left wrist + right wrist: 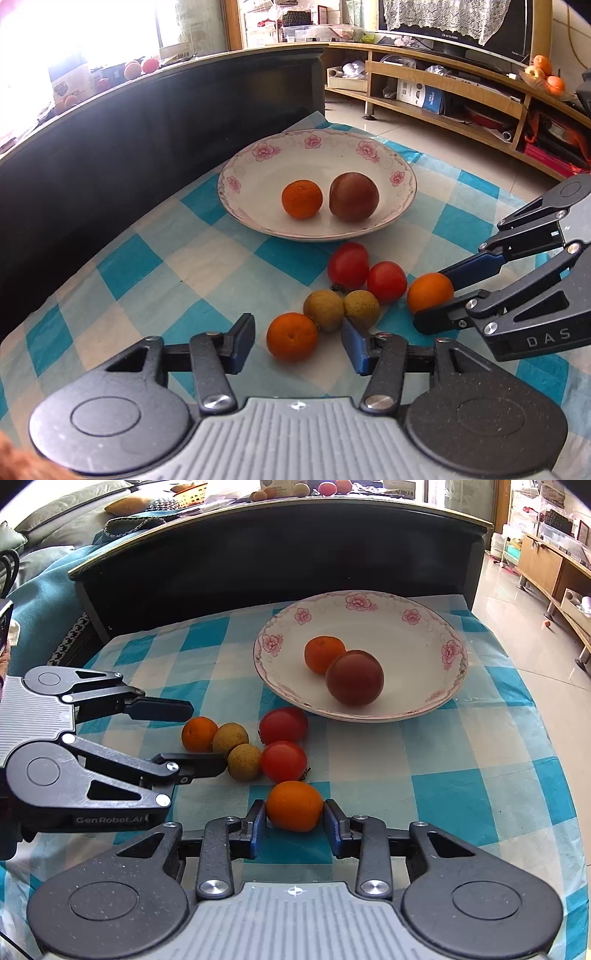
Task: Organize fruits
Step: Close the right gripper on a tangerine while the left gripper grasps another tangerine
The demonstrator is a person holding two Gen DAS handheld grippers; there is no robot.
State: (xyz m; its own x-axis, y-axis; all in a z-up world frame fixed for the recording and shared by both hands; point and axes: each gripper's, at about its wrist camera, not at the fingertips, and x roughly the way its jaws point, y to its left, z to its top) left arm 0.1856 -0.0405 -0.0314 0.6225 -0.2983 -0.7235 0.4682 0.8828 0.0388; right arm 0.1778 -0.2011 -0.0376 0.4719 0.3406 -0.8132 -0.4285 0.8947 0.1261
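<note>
Glossy tiled floor (399, 129), wooden shelving (461, 85)

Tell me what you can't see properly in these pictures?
- Right wrist view: the tangerine in the plate is partly hidden by the dark red fruit.
- Right wrist view: a left gripper finger covers part of a longan.
- Left wrist view: the window is washed out by glare.
- Both views: the checked cloth runs under the gripper bodies.

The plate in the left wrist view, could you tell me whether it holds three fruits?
No, the plate holds only two: a small orange and a dark red-brown fruit side by side.
</note>
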